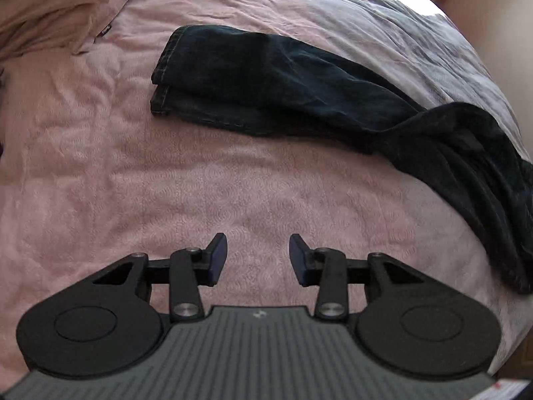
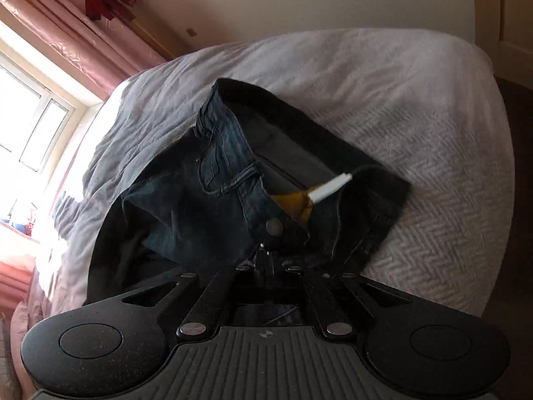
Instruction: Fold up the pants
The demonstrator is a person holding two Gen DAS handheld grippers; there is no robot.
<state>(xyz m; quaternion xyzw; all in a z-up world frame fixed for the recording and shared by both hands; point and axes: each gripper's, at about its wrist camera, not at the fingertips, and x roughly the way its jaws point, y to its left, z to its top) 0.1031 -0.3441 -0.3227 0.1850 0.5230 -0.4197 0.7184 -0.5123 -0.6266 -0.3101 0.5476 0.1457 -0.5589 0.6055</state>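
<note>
Dark denim pants (image 1: 299, 100) lie on the pink bedspread (image 1: 166, 183), both leg hems stacked toward the headward end of the bed, the waist end trailing off toward the foot of the bed. Left claw (image 1: 258, 256) hovers over bare bedspread on the near side of the pants, fingers spread, nothing between them, clear of the fabric. Right claw (image 2: 266, 250) is pressed together, pinching the pants at the waistband just below the metal button (image 2: 273, 226); a white tag (image 2: 329, 188) shows inside the open waist.
</note>
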